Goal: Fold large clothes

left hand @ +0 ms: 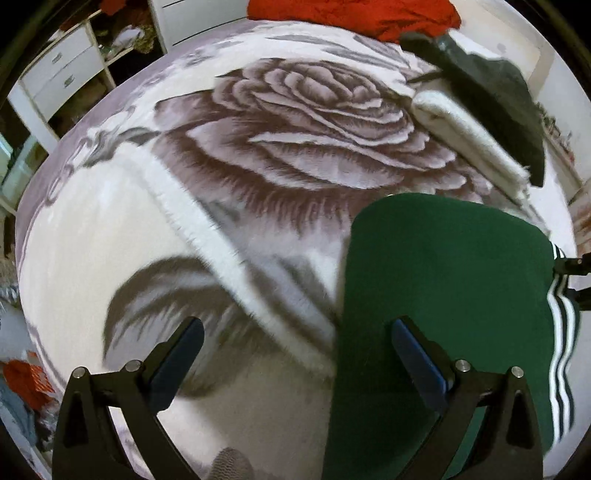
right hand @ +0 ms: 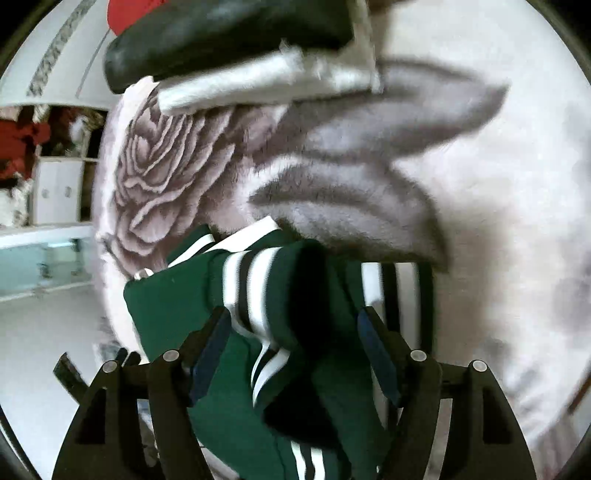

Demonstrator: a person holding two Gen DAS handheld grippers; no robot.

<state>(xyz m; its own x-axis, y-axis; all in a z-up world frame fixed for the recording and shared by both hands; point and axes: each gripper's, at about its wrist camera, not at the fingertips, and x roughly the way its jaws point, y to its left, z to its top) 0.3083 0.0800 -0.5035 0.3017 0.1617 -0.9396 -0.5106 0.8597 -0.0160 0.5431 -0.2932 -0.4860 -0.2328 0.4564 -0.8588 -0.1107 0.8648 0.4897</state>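
Observation:
A dark green garment with white stripes lies folded on the rose-print blanket. My left gripper is open and empty above the blanket, its right finger over the garment's left edge. In the right wrist view the same garment is bunched between the fingers of my right gripper, whose jaws stand apart around a striped fold. The right gripper's tips also show at the right edge of the left wrist view.
A folded white cloth with a dark garment on top lies at the far right of the bed. A red garment lies at the far edge. White drawers stand left of the bed.

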